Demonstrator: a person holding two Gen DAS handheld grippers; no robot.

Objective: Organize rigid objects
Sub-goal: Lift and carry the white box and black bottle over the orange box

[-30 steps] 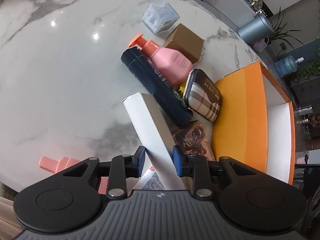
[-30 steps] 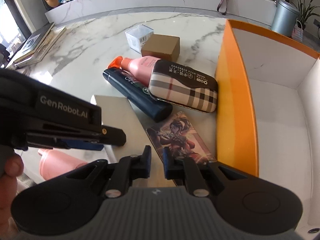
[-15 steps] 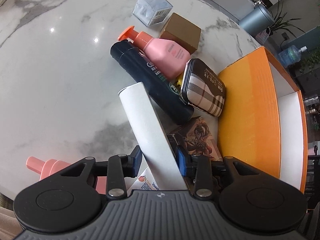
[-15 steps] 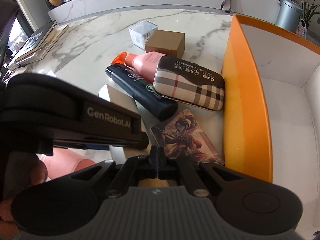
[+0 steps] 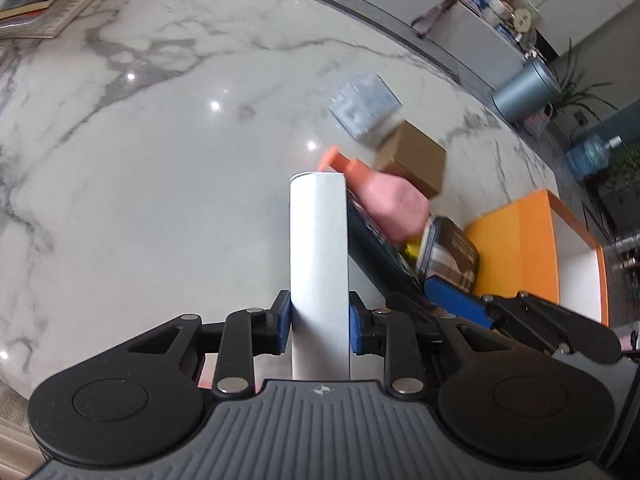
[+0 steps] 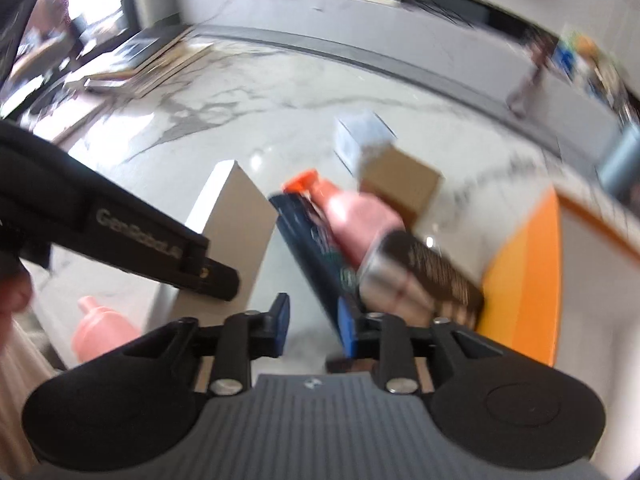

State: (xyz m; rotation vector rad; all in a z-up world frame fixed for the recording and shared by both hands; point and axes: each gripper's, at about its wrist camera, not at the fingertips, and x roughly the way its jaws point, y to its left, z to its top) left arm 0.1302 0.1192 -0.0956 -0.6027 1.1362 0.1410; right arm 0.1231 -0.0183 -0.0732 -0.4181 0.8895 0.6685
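Two grippers: both in view, over marble table.
L gripper: jaws closing, blue pads pressing both sides of white box; box runs straight out ahead of jaws.
R gripper: jaws opening, part-open, nothing gripped; dark bottle ahead, base by R pad.
Ahead-right of L jaws: pink pump bottle, plaid case, brown box, orange bin.

My left hand-held gripper, jaws closing on the white box, has swung it from slanted to straight ahead. My right hand-held gripper, earlier pinched shut, is opening, nothing between its pads.
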